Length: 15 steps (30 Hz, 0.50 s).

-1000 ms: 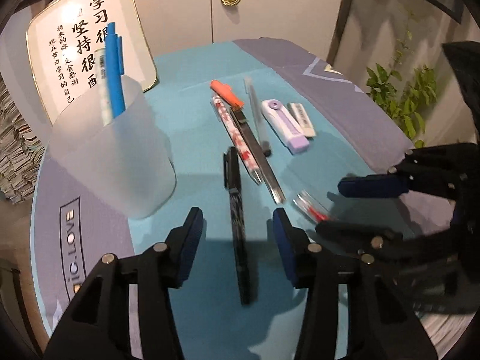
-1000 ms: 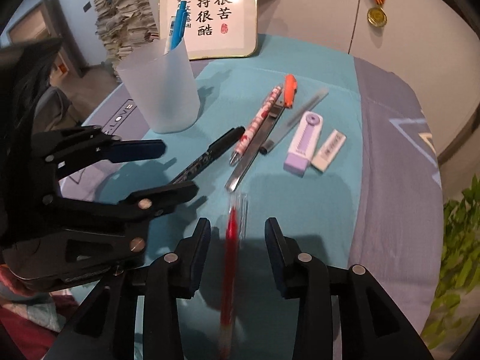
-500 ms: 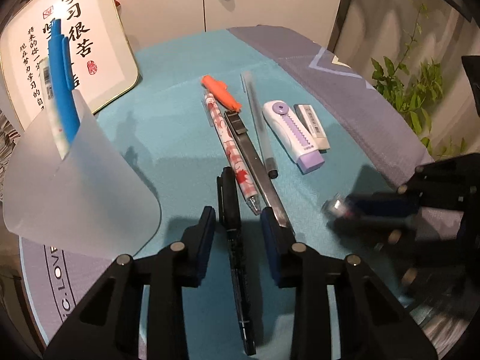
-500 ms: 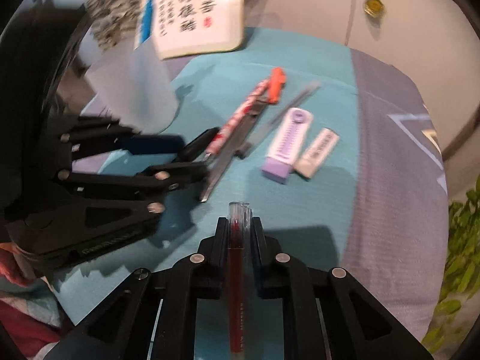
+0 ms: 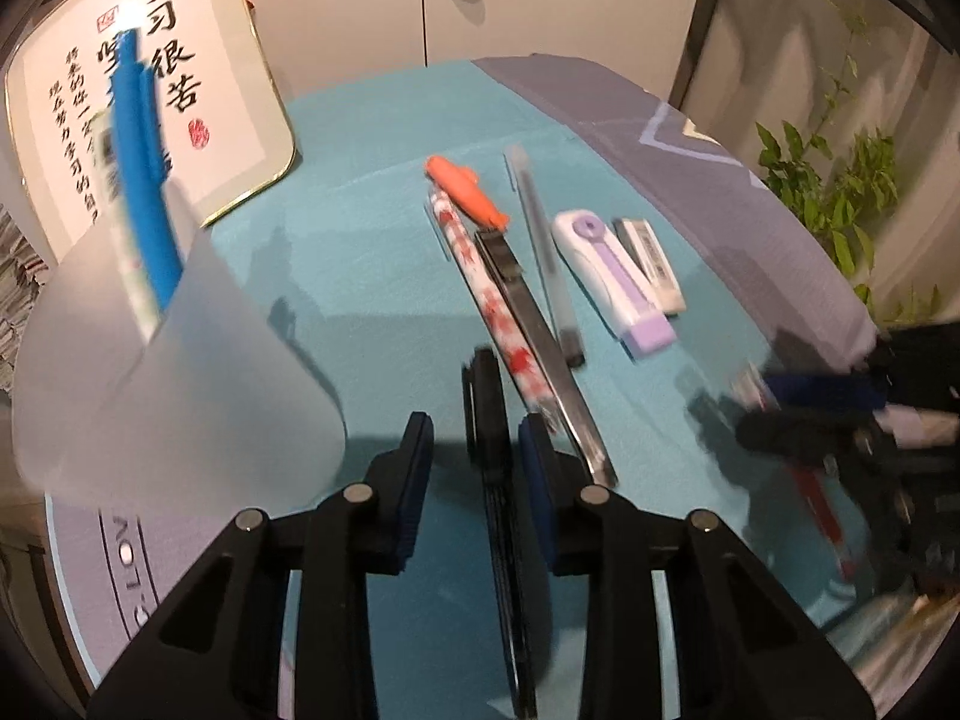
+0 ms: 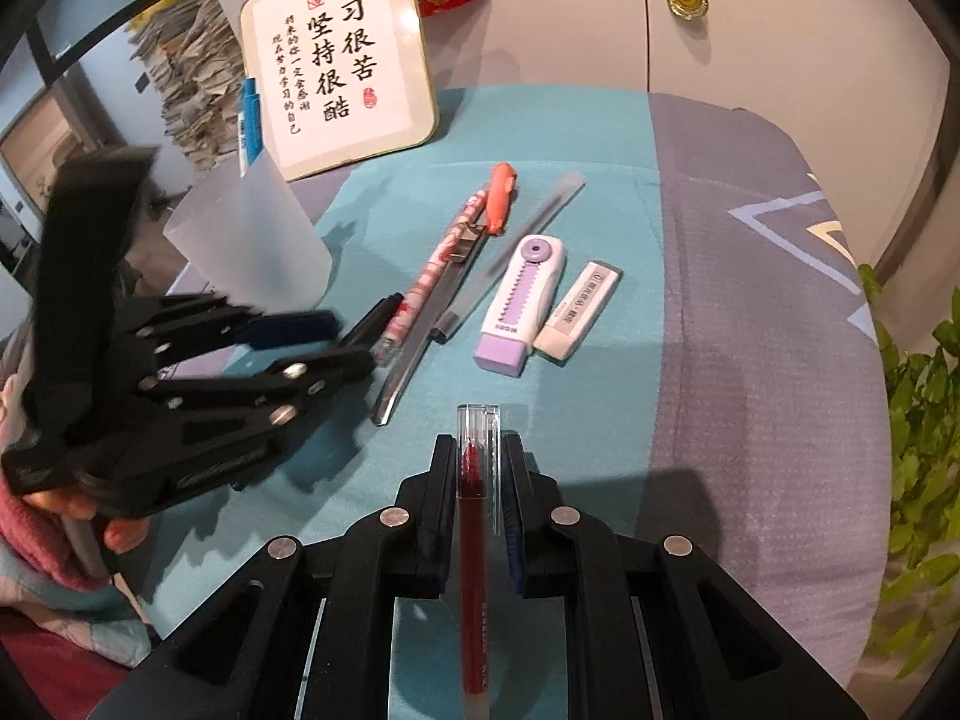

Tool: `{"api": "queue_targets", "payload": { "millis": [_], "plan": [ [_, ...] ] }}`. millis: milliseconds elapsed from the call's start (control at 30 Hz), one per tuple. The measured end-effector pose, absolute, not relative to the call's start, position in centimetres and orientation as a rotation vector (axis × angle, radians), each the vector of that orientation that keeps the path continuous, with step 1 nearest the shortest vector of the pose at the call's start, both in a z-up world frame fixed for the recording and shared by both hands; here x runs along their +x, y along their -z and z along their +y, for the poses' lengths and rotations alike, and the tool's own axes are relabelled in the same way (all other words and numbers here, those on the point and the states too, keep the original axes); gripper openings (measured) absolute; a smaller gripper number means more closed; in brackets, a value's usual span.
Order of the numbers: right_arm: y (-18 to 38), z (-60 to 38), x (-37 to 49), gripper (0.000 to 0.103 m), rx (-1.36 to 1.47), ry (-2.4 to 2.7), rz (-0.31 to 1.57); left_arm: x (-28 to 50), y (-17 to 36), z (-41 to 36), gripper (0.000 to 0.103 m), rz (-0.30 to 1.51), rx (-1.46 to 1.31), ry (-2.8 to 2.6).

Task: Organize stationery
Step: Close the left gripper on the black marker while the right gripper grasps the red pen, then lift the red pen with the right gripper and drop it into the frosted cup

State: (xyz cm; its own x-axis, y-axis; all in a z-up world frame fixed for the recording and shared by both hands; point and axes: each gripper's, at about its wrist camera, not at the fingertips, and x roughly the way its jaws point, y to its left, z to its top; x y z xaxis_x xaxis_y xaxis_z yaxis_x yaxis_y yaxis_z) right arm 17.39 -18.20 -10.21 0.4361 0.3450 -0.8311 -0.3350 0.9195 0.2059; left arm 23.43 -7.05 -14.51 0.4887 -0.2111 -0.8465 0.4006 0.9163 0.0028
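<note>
Red pen (image 6: 477, 564) is clamped between the jaws of the right tool (image 6: 477, 468), clear cap pointing to 12 o'clock, held above the worktop (image 6: 600, 420). Grip sits near the cap end; barrel runs back under the tool body.

Black pen (image 5: 489, 420) lies flat on the worktop, running 12 to 6 o'clock between the jaws of the left tool (image 5: 477, 450). Jaws stand apart around it; the right pad is just beside the barrel, gap on the left side. Not gripped yet, as far as the view shows.

Frosted cup (image 6: 252, 252) stands at about 10 o'clock in the right wrist view, with a blue pen (image 5: 141, 174) and what looks like one more pen already upright inside. Judgement: that's the collection point.

Still loose on the worktop, in a row toward 12 o'clock: red-patterned pen (image 6: 429, 276), orange-handled knife (image 6: 462, 258) touching it, clear-barrel pen (image 6: 510, 246), purple correction tape (image 6: 522, 306), white eraser (image 6: 579, 315) just beside the tape.

Progress estimate: early. Two-ish items stowed, one in hand, one about to be picked, five untouched. Eraser and tape may not belong in the cup; cannot tell.

Framed calligraphy sign (image 6: 342, 54) behind the cup, not part of the job.
</note>
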Motion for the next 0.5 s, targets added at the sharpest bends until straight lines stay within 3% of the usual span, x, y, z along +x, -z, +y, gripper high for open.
{"api": "queue_targets", "payload": {
  "millis": [33, 67, 100, 300, 500],
  "plan": [
    [10.3, -18.2, 17.4, 0.015, 0.011, -0.423, 1.035, 23.6, 14.5, -7.3, 0.025, 0.987, 0.217, 0.373],
    [10.2, -18.2, 17.2, 0.015, 0.013, -0.422, 1.032, 23.6, 14.5, -7.4, 0.014, 0.985, 0.213, 0.386],
    [10.1, -18.3, 17.1, 0.015, 0.017, -0.420, 1.031, 23.6, 14.5, -7.5, 0.012, 0.986, 0.212, 0.398],
    [9.5, -19.4, 16.6, 0.015, 0.051, -0.385, 1.010, 21.7, 13.4, -6.4, 0.012, 1.005, 0.167, 0.412],
    [8.1, -19.0, 15.9, 0.015, 0.060, -0.388, 0.967, 18.3, 9.9, -4.4, 0.012, 0.901, 0.144, 0.393]
  ]
}}
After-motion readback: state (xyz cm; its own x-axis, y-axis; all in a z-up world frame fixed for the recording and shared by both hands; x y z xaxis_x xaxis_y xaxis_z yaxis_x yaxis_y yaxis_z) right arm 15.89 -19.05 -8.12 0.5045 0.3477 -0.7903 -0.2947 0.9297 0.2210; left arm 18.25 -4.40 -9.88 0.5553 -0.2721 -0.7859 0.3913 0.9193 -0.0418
